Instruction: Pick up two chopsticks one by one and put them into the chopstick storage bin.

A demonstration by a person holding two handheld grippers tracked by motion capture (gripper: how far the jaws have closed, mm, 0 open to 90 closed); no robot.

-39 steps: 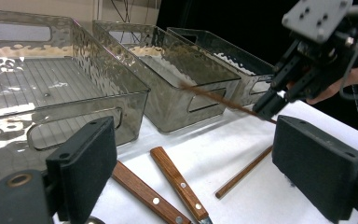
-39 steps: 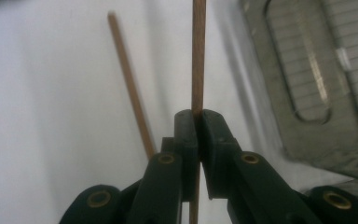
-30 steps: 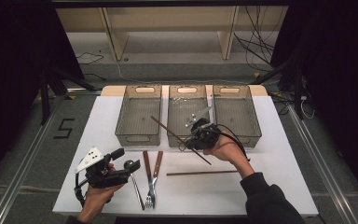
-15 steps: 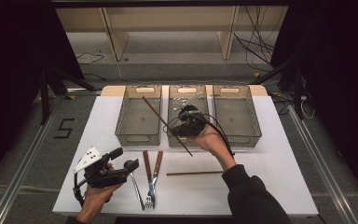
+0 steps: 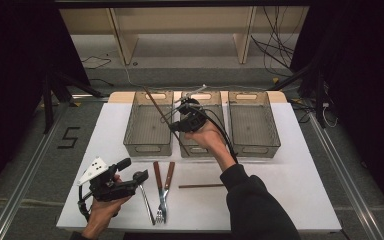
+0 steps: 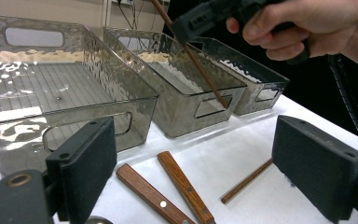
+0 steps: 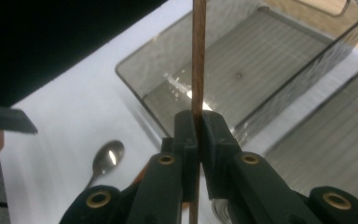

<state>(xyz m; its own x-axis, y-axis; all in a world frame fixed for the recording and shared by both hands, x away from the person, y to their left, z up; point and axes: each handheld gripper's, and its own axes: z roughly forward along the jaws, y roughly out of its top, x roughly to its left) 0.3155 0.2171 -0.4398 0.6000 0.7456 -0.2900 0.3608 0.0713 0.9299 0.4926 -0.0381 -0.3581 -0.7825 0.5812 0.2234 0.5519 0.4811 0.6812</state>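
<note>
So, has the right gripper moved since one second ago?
Yes. The right gripper with its chopstick went left and away, from the middle bin toward the left bin.

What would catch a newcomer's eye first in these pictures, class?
The right hand-held gripper is raised over the three clear bins, shut on a thin brown chopstick that slants above the left and middle ones. Nearer the person, the left hand-held gripper rests open beside wooden-handled cutlery and a second chopstick.

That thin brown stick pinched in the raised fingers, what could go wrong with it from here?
The right gripper grips the chopstick partway along, with long ends free, so it might pivot or slip. Its lower end hangs near the middle bin's wall and could snag. It might also land outside the left bin.
</note>
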